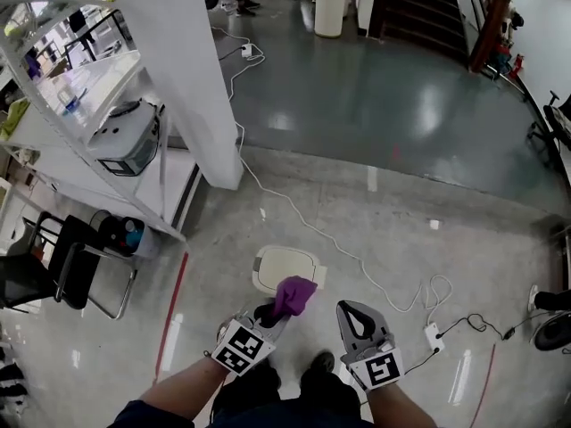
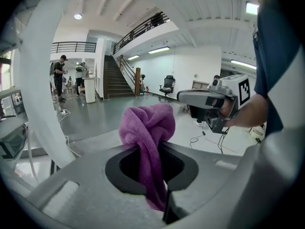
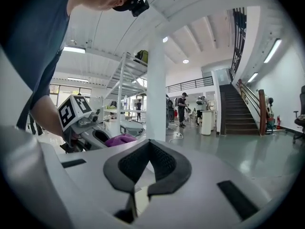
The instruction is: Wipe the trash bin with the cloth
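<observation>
The white trash bin [image 1: 284, 267] stands on the floor just ahead of my feet, seen from above with its lid down. A purple cloth [image 1: 295, 294] hangs bunched over the bin's near edge, and my left gripper [image 1: 271, 311] is shut on it. In the left gripper view the cloth [image 2: 150, 130] rises from between the dark pads as a twisted bundle. My right gripper [image 1: 353, 309] is to the right of the cloth, beside the bin, shut with nothing in it. In the right gripper view the right gripper [image 3: 148, 166] has its jaws together, and the cloth [image 3: 120, 139] shows at the left.
A white pillar [image 1: 183, 69] rises at the back left, beside a white shelf unit [image 1: 107, 150]. A black chair [image 1: 62, 266] stands at the left. A white cable [image 1: 312, 230] runs across the floor to a power strip [image 1: 434, 336]. A staircase [image 1: 419, 7] lies far back.
</observation>
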{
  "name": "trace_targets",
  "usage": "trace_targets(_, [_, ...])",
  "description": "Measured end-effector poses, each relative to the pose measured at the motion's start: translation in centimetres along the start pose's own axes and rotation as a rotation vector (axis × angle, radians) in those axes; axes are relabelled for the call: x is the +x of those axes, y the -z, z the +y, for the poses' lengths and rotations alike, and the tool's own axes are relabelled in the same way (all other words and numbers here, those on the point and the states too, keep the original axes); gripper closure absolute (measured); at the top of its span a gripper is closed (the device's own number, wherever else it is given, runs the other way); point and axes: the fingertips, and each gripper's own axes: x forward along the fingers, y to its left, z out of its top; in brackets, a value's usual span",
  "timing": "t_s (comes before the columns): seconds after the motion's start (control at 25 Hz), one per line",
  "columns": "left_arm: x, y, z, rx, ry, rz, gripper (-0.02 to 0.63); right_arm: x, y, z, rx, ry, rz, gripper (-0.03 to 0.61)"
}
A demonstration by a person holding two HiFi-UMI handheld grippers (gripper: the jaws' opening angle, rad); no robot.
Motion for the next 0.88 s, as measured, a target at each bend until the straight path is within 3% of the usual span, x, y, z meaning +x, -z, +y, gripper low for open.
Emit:
trace_targets(0.24, [-7.5, -8.4, -1.8, -0.013, -0.045, -0.095, 0.569, -1.5, -8.8, 2.4, -0.036, -0.060, -0.040, 0.569])
trace_targets(0.4, [-11.9, -11.3, -3.0, -0.100, -0.041, -0.154, 0.569, -2.1, -13.5, 4.7, -0.057, -0.104, -0.051, 0.569])
trace_targets(0.52, [-14.2, -13.0, -3.8, -0.120, -0.046, -0.196, 0.569, -2.7, -16.6, 5.4, -0.079, -0.117, -0.080, 0.569])
trace_targets(0.72, [-16.7, -14.0, -4.9, -0.157, -0.048, -0.276, 0.569, -3.5, -18.2, 6.9, -0.109, -0.145, -0.088, 0.569])
trace_targets(0.88, [-17.3, -14.4, -5.3, -0.183, -0.045, -0.326, 0.569, -3.7, -17.4, 8.3, -0.057, -0.167, -0.069, 0.569])
